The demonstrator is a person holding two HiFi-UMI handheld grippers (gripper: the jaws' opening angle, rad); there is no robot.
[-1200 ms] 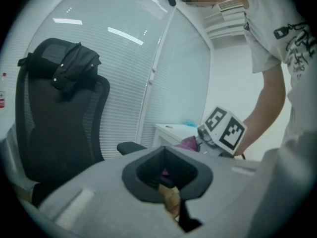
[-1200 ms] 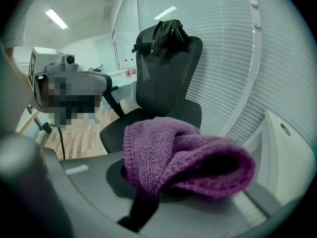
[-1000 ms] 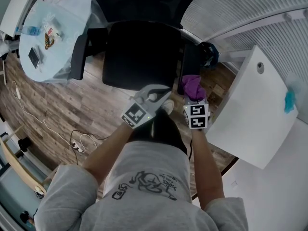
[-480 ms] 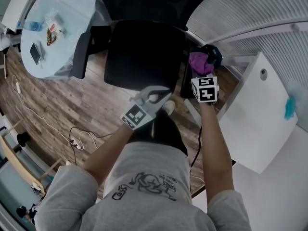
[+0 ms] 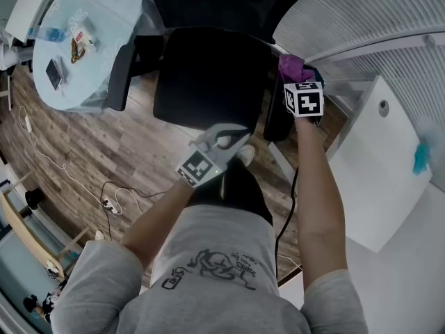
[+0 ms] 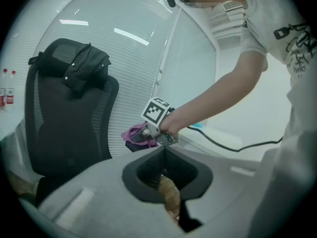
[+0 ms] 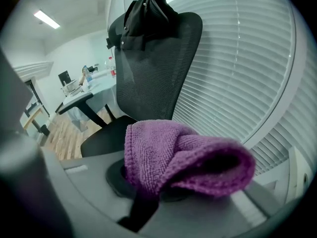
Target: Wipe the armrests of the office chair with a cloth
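**Head view: purple cloth (image 5: pixel 290 66) held at the armrest (image 5: pixel 277 113) far end**

The cloth is clamped in the right gripper (image 7: pixel 146 195), whose jaws are clenched on a bunched fold. It is held at the armrest's rear end, upper right of the frame, seemingly resting on it. The office chair (image 5: pixel 208 75) is seen at upper centre, with a black garment (image 7: pixel 146 14) draped over its backrest (image 7: pixel 153 68). The left gripper (image 6: pixel 171 202) is held low at centre, jaws together on nothing.

For a clean pass, the cloth should be pressed flat and drawn along the armrest's full length. The other armrest (image 5: pixel 119 75), upper left, would need the same.

No writing can be read. Only square patterns are shown on the marker cubes (image 5: pixel 304 98), and the shirt print (image 5: pixel 208 266) is too small.
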